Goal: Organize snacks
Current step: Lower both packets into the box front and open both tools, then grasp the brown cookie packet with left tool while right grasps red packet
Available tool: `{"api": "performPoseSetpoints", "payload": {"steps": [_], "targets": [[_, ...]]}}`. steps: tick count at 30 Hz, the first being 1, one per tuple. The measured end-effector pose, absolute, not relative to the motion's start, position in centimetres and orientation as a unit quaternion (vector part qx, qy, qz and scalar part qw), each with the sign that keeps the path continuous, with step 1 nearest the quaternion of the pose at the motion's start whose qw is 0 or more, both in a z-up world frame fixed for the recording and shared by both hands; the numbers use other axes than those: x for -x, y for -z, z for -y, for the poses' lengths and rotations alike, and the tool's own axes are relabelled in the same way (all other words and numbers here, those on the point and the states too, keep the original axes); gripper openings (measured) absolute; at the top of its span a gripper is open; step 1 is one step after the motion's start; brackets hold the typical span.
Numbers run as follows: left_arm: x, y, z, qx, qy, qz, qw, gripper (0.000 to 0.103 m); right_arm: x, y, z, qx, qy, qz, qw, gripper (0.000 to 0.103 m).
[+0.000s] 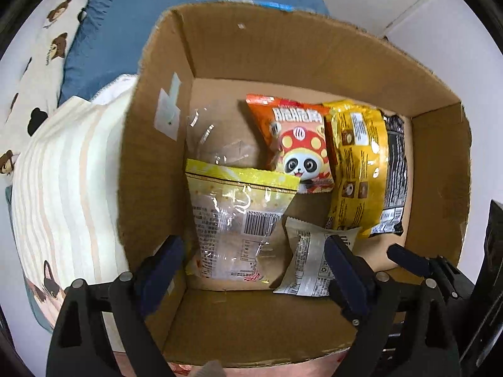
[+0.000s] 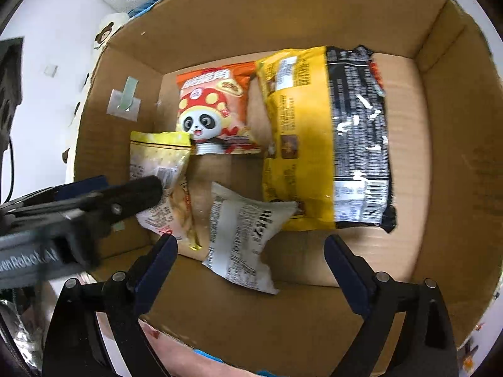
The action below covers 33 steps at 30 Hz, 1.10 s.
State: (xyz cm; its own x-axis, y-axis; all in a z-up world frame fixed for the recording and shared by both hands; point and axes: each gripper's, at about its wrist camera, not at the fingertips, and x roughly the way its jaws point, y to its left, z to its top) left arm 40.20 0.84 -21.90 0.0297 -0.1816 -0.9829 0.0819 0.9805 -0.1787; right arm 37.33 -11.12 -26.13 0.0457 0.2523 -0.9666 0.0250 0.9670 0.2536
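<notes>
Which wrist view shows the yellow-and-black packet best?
The right wrist view: the yellow-and-black packet lies nearly whole in view on the floor of the cardboard box, both halves showing. In the left wrist view, the packet is smaller and foreshortened, with its black half a narrow strip.

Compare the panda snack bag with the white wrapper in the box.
The panda snack bag is orange-red with a cartoon panda; the white wrapper is pale with black print. The panda snack bag lies by the far wall, the white wrapper near the front. Both lie inside the cardboard box.
</notes>
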Motion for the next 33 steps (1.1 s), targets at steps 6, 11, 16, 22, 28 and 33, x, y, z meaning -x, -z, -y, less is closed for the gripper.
{"api": "performPoseSetpoints", "payload": {"steps": [6,11,16,22,28,33], "targets": [[-38.8,19.9,-1.4,0.03,0.081,-0.662,0.745,0.092,-35.5,24.6,13.7,-0.088,-0.043,-0.669,0.737,0.096],[-37.0,18.8,-1.8,0.028,0.079,-0.636,0.767,0.092,-33.5,22.3,15.5,-0.092,-0.024,-0.642,0.761,0.096],[-34.6,17.1,-1.8,0.012,0.075,-0.606,0.792,0.092,-30.9,19.4,16.7,-0.084,-0.018,-0.613,0.785,0.096],[-30.9,13.7,-2.4,0.012,0.077,-0.563,0.823,0.092,-28.6,16.5,15.5,-0.074,-0.022,-0.577,0.813,0.096],[-27.3,9.7,-2.6,0.007,0.081,-0.523,0.848,0.092,-25.3,12.3,14.5,-0.063,-0.032,-0.536,0.841,0.096],[-24.6,7.3,-2.9,0.008,0.088,-0.502,0.86,0.092,-22.3,9.4,13.9,-0.061,-0.046,-0.512,0.855,0.096]]}}
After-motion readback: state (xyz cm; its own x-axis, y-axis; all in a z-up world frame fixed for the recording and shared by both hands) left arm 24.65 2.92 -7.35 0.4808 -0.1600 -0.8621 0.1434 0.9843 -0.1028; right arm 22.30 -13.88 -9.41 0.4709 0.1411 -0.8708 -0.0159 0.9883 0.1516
